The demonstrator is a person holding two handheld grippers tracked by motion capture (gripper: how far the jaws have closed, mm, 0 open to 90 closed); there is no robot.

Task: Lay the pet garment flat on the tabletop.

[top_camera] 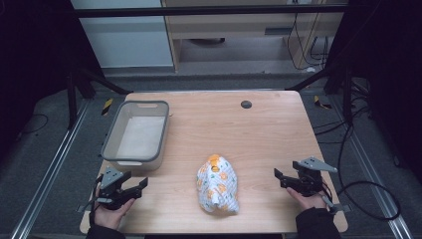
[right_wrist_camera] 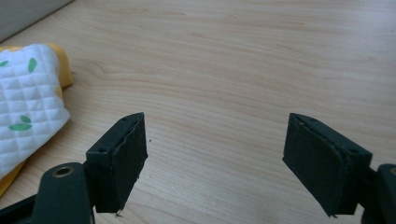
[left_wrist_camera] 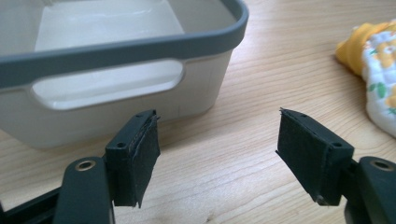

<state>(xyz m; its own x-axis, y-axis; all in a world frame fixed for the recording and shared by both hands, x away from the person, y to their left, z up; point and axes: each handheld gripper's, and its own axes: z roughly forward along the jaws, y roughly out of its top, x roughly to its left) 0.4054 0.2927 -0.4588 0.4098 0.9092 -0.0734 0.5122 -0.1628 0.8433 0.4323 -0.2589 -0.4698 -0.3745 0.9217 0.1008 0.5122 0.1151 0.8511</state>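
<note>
While both hands rest at the near edge of the light wooden desk (top_camera: 259,124), the left hand-held gripper (top_camera: 133,187) at seven o'clock and the right hand-held gripper (top_camera: 283,178) at four o'clock each have their jaws spread wide around nothing, likely poised to begin. Between them, toward six o'clock, lies the crumpled white quilted cloth with orange and green print (top_camera: 217,185). An empty grey-rimmed translucent plastic bin (top_camera: 110,144) sits at ten o'clock, probably its destination.

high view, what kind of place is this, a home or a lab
Probably a lab or recording workspace, not a home: the wooden table stands inside a dark metal frame, loose cables lie on the grey floor, and a person holds two handheld grippers.
</note>
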